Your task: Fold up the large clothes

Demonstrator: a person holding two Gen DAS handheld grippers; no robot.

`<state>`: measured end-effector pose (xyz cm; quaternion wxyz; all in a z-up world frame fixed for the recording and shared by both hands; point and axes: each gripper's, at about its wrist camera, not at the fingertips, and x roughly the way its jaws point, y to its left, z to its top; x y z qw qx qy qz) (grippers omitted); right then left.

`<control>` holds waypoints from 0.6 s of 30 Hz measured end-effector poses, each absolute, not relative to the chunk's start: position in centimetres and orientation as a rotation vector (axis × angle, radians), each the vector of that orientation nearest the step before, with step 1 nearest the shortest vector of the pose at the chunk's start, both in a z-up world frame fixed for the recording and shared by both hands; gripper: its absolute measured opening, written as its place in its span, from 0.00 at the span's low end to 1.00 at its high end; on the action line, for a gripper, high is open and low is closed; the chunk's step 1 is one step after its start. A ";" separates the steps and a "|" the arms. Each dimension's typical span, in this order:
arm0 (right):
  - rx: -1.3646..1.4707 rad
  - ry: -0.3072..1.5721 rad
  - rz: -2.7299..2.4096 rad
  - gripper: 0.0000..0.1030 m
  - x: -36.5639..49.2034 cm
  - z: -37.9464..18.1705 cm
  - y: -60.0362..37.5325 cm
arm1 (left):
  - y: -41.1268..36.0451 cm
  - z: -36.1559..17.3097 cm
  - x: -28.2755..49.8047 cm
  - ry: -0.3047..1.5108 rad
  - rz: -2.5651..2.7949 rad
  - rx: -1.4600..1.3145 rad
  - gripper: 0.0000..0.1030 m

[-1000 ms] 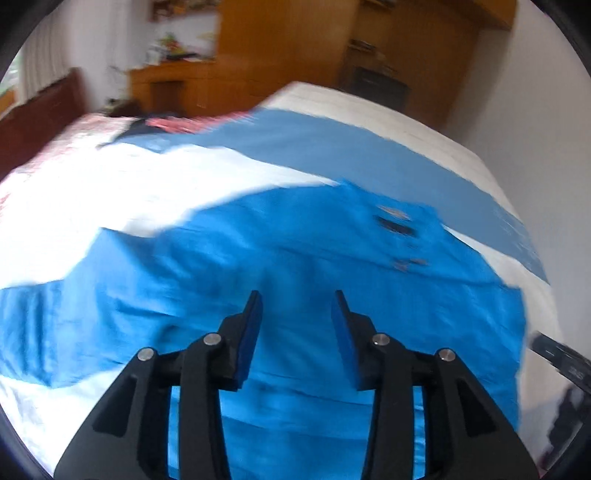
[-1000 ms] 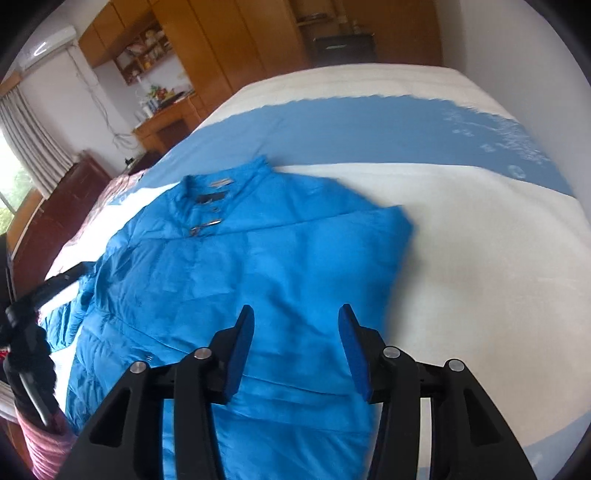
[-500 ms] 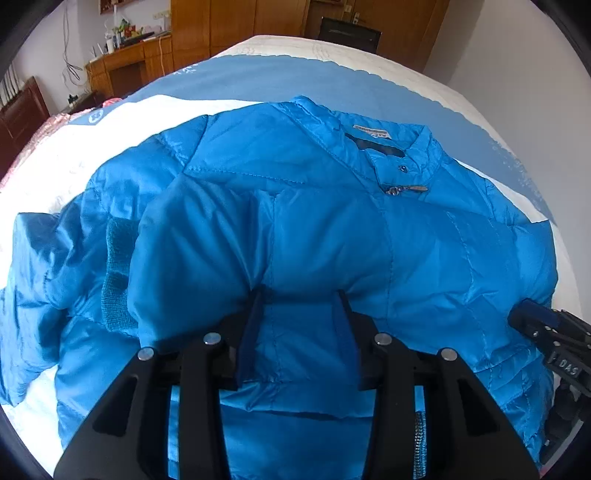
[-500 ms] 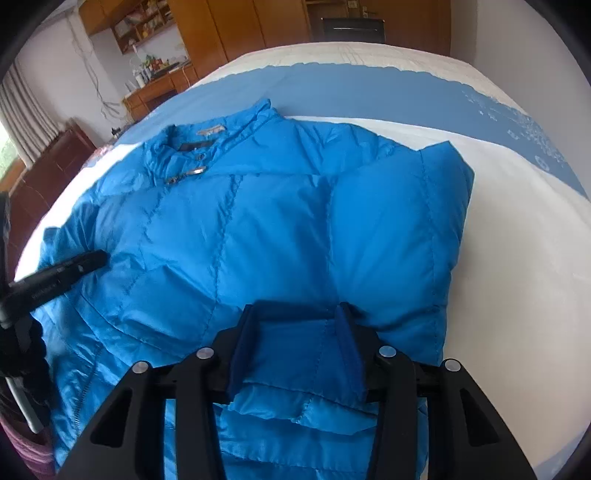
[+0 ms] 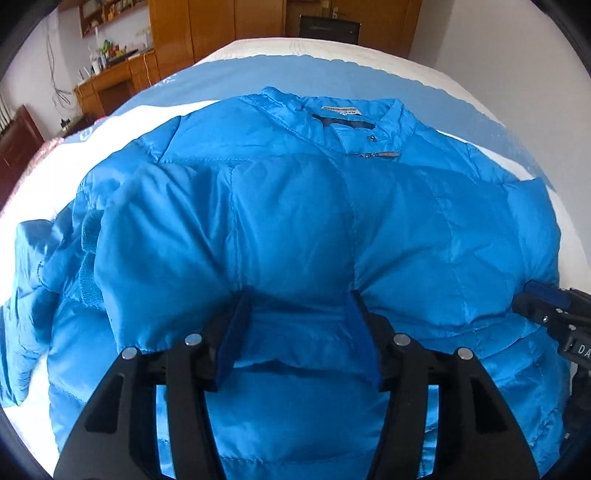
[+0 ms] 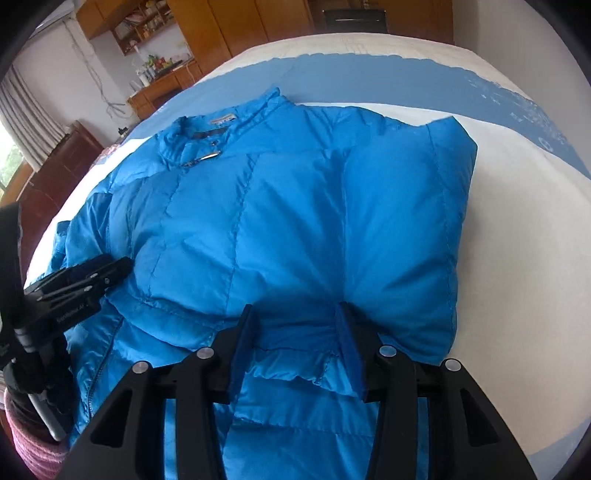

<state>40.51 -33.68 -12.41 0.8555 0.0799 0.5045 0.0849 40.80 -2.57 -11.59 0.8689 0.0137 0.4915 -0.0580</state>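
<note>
A bright blue puffer jacket [image 5: 295,206] lies front up on the bed, collar toward the far end. Its lower part is folded up over the chest. My left gripper [image 5: 299,325] rests on that folded edge on the jacket's left half. Its jaws are opening, and the fabric still lies between the pads without being pinched. My right gripper [image 6: 295,328] is shut on the folded edge on the right half, with creases fanning out from its pads. Each gripper shows in the other's view: the right gripper [image 5: 546,306] and the left gripper [image 6: 85,277]. A loose sleeve [image 5: 40,266] bunches at the left.
The bed [image 6: 517,221] has a white sheet with a broad blue band [image 5: 258,77] across its far end. Wooden wardrobes [image 5: 207,33] and a cluttered desk [image 5: 110,81] stand beyond it. A dark wooden board [image 6: 59,162] lines the left side. A pink knitted sleeve [image 6: 29,443] shows at the lower left.
Both grippers have sunk toward the bed and laid the jacket's lower part over its chest. The left jaws now stand wider apart than half a second ago.
</note>
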 end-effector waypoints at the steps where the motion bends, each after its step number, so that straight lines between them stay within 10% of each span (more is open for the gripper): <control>1: 0.174 1.055 0.174 0.44 40.4 -12.5 -33.7 | -2.6 -11.6 40.8 1.026 -0.118 0.030 0.53; 18: 0.200 0.876 0.163 0.60 37.1 -5.7 -39.4 | 12.3 -4.5 31.9 0.881 0.115 -0.175 0.69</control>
